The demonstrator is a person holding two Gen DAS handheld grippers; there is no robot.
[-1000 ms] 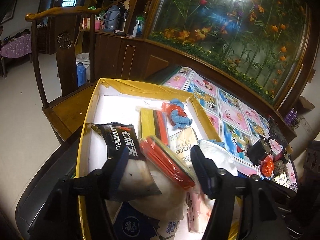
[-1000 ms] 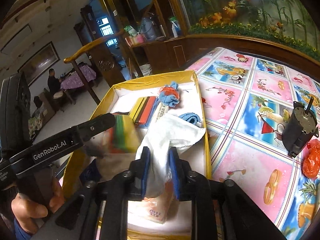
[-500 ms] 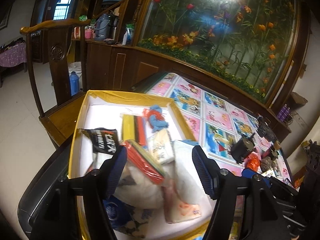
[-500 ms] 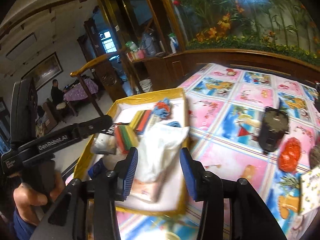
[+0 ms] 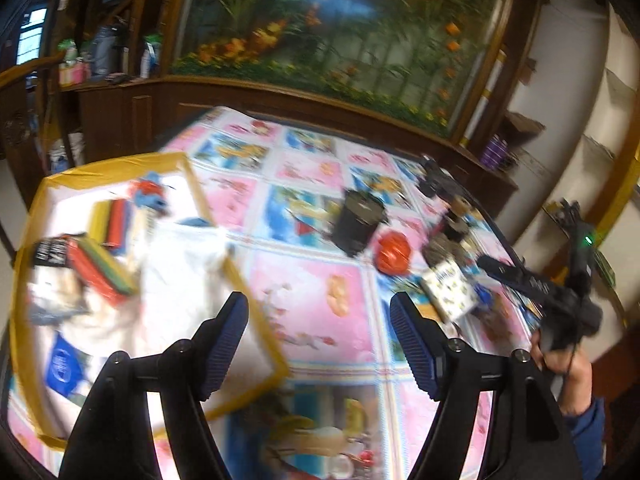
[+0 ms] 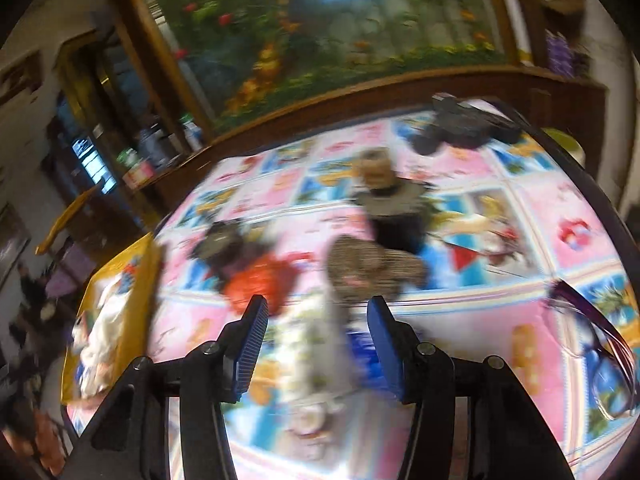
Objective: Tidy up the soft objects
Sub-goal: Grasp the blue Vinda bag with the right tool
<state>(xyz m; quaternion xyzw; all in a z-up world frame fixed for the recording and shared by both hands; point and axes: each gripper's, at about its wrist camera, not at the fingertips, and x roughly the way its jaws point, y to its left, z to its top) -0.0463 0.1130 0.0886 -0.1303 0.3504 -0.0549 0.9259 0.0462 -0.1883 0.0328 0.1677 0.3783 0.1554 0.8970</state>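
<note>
Left tool (image 5: 318, 336) spread, empty, just been opening; right tool (image 6: 316, 344) likewise, above tablecloth (image 6: 520, 208).

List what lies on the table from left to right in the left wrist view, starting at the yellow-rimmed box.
yellow-rimmed box → black cup → orange-red bag → patterned white packet → right gripper, which is open.

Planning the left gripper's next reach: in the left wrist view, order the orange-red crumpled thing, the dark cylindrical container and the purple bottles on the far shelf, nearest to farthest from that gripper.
From the left gripper:
1. Orange-red crumpled thing, on the tablecloth, ahead and slightly right.
2. Dark cylindrical container, just beyond it, nearer the centre.
3. Purple bottles, off the table, on the far right shelf.
</note>
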